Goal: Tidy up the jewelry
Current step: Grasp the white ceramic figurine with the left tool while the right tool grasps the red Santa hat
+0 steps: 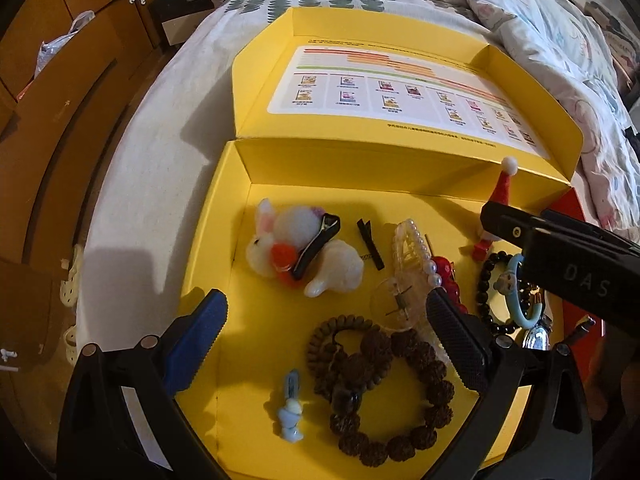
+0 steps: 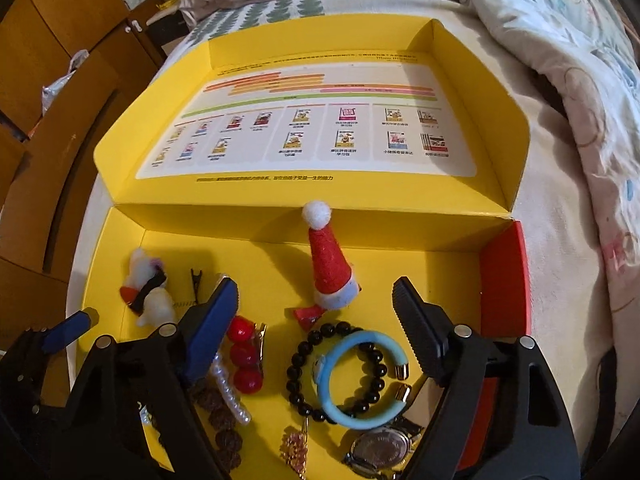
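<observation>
An open yellow box (image 1: 224,220) on a bed holds jewelry. My left gripper (image 1: 326,304) hangs open over a pile of brown bead bracelets (image 1: 376,384), beside a clear pearl claw clip (image 1: 408,264), white rabbit plush clips (image 1: 280,248) and a small blue clip (image 1: 290,412). My right gripper (image 2: 316,286) is open too, its fingers either side of a black bead bracelet (image 2: 304,360) and a light blue bangle (image 2: 360,416) without touching them. A Santa hat clip (image 2: 330,272) stands just ahead of it. A red bead clip (image 2: 244,356) and a watch (image 2: 380,448) lie close by.
The box's lid (image 2: 320,132), printed with a chart, lies open flat behind the tray. A red side wall (image 2: 504,280) closes the tray's right end. A rumpled quilt (image 2: 560,80) lies to the right, with wooden cabinets (image 2: 60,80) and a nightstand (image 1: 184,8) to the left.
</observation>
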Demonstrator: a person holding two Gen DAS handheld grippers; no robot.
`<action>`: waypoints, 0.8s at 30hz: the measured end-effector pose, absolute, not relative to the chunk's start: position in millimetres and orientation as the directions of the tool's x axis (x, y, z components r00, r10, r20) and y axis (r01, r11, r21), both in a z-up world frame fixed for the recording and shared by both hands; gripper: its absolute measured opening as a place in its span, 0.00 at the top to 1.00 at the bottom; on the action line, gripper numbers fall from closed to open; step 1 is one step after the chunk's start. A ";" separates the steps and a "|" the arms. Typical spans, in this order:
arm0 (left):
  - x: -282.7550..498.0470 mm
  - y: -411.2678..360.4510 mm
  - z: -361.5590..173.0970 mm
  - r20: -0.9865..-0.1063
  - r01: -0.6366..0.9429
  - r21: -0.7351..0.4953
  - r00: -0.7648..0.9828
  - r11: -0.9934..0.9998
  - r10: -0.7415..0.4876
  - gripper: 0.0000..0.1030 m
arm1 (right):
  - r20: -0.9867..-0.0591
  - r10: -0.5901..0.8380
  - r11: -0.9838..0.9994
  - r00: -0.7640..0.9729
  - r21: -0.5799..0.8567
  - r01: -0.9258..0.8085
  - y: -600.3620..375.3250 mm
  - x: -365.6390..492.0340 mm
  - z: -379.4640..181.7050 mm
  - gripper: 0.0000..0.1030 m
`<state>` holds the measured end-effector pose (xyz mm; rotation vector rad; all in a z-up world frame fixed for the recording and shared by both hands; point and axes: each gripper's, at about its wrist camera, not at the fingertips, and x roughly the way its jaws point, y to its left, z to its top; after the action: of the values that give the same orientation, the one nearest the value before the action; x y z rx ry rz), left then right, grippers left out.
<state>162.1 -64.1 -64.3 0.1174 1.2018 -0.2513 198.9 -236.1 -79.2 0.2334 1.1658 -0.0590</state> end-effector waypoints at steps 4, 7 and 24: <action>169.2 -62.1 -67.4 -0.930 0.246 -0.073 0.333 0.967 -0.155 0.04 | -0.923 0.075 0.971 0.378 0.153 0.181 -237.3 204.9 -84.9 0.26; 172.8 -60.9 -68.2 -0.929 0.242 -0.078 0.335 0.967 -0.158 0.04 | -0.928 0.064 0.972 0.367 0.141 0.187 -236.2 208.6 -89.1 0.28; 185.5 -51.3 -86.1 -0.939 0.212 -0.149 0.277 0.966 -0.205 0.04 | -0.937 0.065 0.959 0.344 0.154 0.237 -240.8 217.6 -116.1 0.32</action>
<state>185.5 -51.3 -86.1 0.0062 1.2590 -0.2800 217.6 -240.8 -116.1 0.2837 1.2192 -0.1138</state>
